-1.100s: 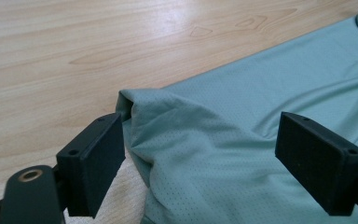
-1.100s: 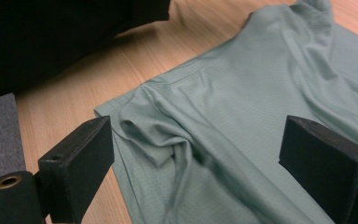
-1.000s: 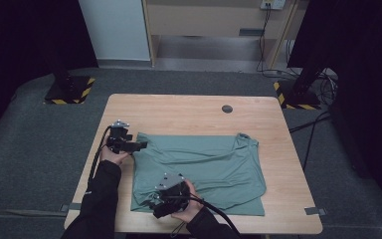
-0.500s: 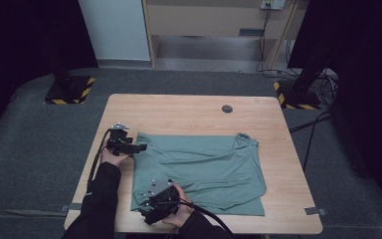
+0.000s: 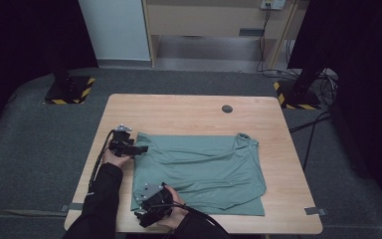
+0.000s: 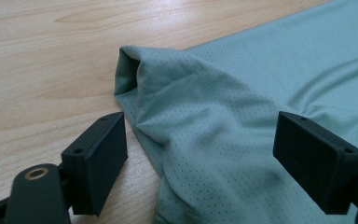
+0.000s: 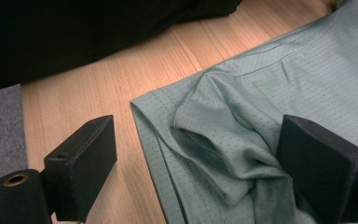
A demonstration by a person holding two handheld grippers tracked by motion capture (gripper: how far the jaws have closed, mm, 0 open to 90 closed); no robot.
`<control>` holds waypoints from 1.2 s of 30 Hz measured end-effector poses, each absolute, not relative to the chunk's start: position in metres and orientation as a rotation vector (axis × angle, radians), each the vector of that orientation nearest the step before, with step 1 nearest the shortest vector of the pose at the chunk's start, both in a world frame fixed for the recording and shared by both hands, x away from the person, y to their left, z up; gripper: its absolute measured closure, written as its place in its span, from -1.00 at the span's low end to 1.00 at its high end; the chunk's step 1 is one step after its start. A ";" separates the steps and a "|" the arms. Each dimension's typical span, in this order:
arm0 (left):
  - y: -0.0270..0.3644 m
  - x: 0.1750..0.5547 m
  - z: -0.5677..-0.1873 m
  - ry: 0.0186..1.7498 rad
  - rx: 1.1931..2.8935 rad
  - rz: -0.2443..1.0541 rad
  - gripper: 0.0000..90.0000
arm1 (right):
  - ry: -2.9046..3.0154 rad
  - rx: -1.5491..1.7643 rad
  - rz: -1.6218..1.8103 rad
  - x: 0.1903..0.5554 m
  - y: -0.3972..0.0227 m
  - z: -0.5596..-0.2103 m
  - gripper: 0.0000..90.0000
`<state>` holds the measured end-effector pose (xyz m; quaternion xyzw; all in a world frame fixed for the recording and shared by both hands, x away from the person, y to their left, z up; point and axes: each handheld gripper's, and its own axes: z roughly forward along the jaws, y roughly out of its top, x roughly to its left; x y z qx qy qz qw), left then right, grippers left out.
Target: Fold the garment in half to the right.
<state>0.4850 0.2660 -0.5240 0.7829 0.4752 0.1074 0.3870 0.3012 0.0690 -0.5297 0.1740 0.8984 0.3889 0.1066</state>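
Folding of shirt (image 5: 199, 172): at an early stage, by judgement. Garment spread flat on table (image 5: 179, 114), toward the near right part of the top, with one fold or none apparent; wrinkles running across the cloth. No corner lifted yet. Remaining: grasp both left-hand corners, carry them across, smooth, repeat.

Orientation: long axis running left to right across the table. Collar end at the far right, seen in the high view; hem end at the left, beside both tools. Far left corner bunched into a small raised pocket in the left gripper view; near left corner crumpled into a soft ridge in the right gripper view.

Left gripper (image 6: 200, 154): jaws spread wide, straddling the far left corner, pads clear of the cloth, nothing clamped.

Right gripper (image 7: 196, 168): jaws likewise wide apart, placed over the near left corner; right pad close against the ridge, no pinch made.

Next, by judgement: lower and close on each corner.
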 end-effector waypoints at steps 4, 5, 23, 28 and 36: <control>0.266 0.487 -0.528 1.205 1.975 0.269 -0.61 | 2.636 0.507 1.124 0.302 0.072 -0.534 -0.70; 0.265 0.487 -0.528 1.201 1.975 0.271 -0.60 | 2.638 0.506 1.117 0.303 0.072 -0.534 -0.70; 0.248 0.481 -0.529 1.190 1.978 0.344 -0.13 | 2.633 0.566 1.115 0.304 0.074 -0.537 -0.56; 0.244 0.481 -0.529 1.222 1.963 0.351 0.18 | 2.578 0.604 1.134 0.304 0.070 -0.538 -0.26; 0.244 0.481 -0.528 1.291 1.945 0.362 0.62 | 2.482 0.642 1.135 0.301 0.066 -0.539 0.43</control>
